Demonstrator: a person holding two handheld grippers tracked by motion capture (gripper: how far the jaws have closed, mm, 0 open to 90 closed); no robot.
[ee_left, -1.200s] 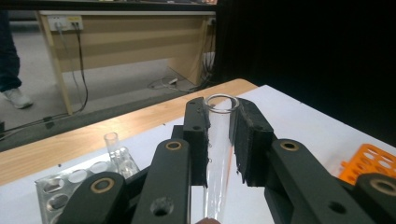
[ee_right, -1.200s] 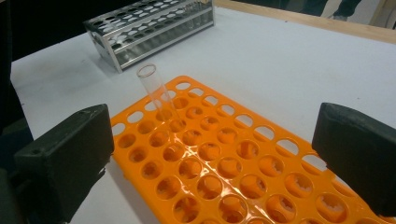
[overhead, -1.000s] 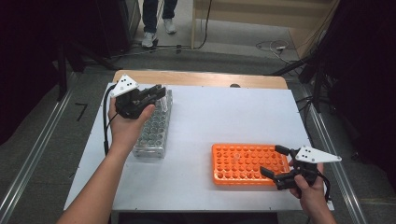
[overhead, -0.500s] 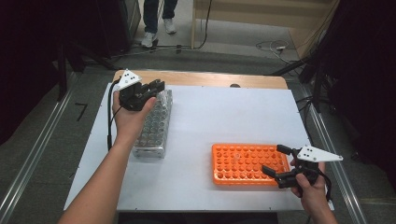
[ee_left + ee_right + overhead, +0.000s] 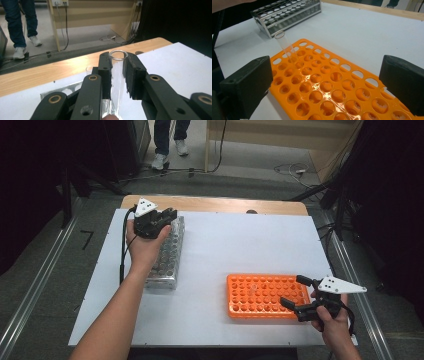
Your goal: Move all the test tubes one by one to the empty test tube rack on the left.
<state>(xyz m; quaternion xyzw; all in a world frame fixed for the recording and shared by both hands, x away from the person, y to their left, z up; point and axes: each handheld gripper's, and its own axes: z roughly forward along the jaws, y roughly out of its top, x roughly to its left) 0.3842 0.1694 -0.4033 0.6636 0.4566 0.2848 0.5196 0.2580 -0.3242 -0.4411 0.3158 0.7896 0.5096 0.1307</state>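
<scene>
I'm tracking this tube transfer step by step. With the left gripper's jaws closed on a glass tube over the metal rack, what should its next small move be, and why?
Probably lift straight up. The left gripper is shut on a test tube whose lower part seems to sit in the metal rack; clearing its hole upright comes before carrying it to the orange rack.

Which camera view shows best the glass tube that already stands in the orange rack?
The right gripper view: the glass tube stands clearly, tilted, in a hole of the orange rack. In the high view it is a faint glint. The left gripper view looks elsewhere.
</scene>
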